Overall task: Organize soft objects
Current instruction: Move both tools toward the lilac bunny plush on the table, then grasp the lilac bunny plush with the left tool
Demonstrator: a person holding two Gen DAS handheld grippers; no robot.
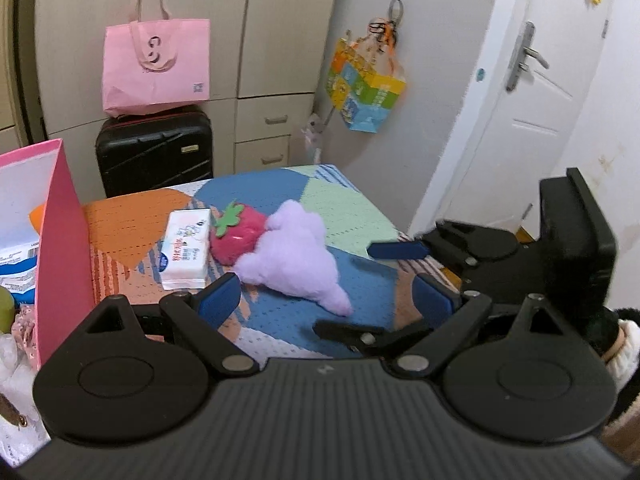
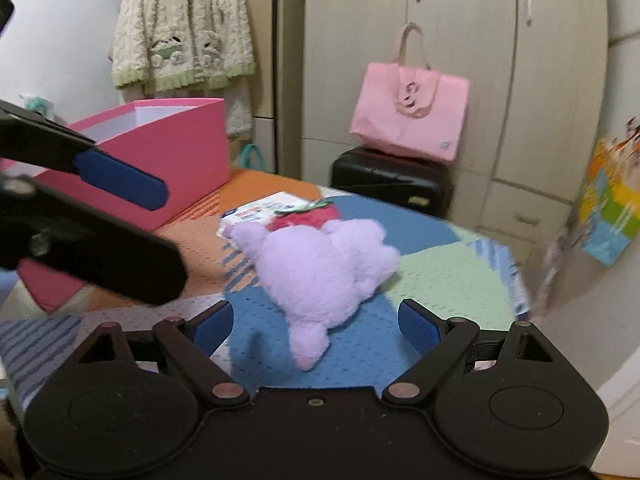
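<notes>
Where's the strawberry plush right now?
The strawberry plush lies on the patchwork blanket, between the tissue pack on its left and the purple plush, which touches it.

A lived-in bedroom at home — tall beige wardrobes [image 2: 440,60] with drawers line the wall, and a black suitcase [image 1: 154,150] stands before them with a pink tote bag [image 1: 156,68] on top. A fleecy robe [image 2: 180,24] hangs up, a white door [image 1: 532,80] carries a lever handle, and a patchwork cover [image 1: 344,208] spreads over the bed-like surface — all domestic things.
</notes>
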